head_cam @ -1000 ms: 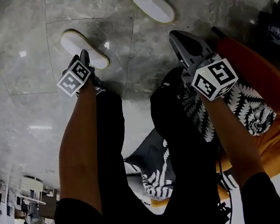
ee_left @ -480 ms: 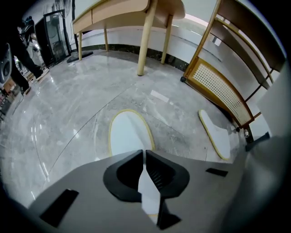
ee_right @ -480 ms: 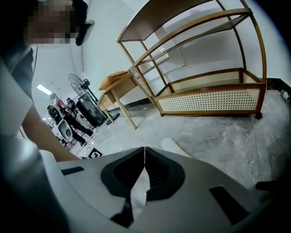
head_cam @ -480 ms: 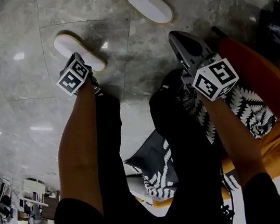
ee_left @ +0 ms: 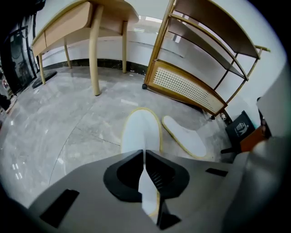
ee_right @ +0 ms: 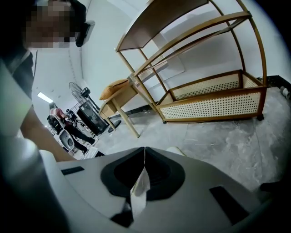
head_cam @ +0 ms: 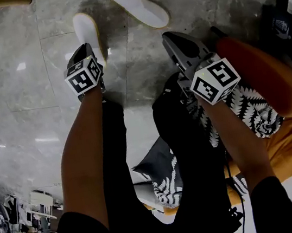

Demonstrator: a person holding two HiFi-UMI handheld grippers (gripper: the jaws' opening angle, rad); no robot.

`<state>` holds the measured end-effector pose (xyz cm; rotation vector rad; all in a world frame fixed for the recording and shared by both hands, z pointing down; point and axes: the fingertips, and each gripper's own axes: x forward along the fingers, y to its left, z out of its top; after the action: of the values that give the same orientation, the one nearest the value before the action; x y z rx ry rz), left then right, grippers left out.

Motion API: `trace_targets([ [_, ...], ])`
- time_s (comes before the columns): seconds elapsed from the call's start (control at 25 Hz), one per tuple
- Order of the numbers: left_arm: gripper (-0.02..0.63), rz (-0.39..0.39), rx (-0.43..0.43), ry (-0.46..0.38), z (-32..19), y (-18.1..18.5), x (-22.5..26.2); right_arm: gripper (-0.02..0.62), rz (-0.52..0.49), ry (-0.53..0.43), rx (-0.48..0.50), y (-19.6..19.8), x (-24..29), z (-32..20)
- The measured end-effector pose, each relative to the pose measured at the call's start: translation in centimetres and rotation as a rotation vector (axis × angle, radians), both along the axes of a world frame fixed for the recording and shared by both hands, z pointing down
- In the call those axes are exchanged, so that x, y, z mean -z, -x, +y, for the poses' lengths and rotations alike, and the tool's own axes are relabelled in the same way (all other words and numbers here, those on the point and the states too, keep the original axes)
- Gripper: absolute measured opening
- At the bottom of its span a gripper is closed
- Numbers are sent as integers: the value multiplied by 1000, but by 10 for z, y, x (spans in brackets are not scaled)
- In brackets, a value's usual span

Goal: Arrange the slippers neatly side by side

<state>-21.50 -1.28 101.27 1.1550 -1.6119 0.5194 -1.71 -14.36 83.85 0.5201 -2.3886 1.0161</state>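
Two white slippers with yellow edging lie on the grey marble floor. The nearer slipper points straight away from me. Its heel is pinched between the jaws of my left gripper, which are closing on it. The other slipper lies just to its right, angled away to the right, not touching it. My right gripper hovers above the floor right of both slippers, shut with nothing in it.
An orange cushion seat with black-and-white patterned fabric sits at the right. A rattan-fronted wooden shelf and a wooden table leg stand beyond the slippers. A dark bin is at the far right.
The left gripper has shut on the near slipper's heel, and the slipper has swung from a slant to pointing straight away, closer to the other slipper. The right gripper stayed shut.
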Motion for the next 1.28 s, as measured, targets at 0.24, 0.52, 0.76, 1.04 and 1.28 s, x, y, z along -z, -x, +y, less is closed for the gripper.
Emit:
trace_targets([
  [0.24,29,34,-74,32,-11,-47,-14,32,-7,13,-12,-6,-5,-3],
  [0.52,29,30,-298,62,-7,-96,-30,32,-3,35,6,-16,-14,6],
  [0.76,29,57,-322,85,-6,-116,-46,32,2,40,-2,-20,-23,7],
  [1.04,29,114,-269,63,-13,-127,-56,32,-7,37,-22,-20,-25,5],
  [1.28,31,135,-217,64,-12,-126,-59,32,7,35,-27,-24,-27,2],
])
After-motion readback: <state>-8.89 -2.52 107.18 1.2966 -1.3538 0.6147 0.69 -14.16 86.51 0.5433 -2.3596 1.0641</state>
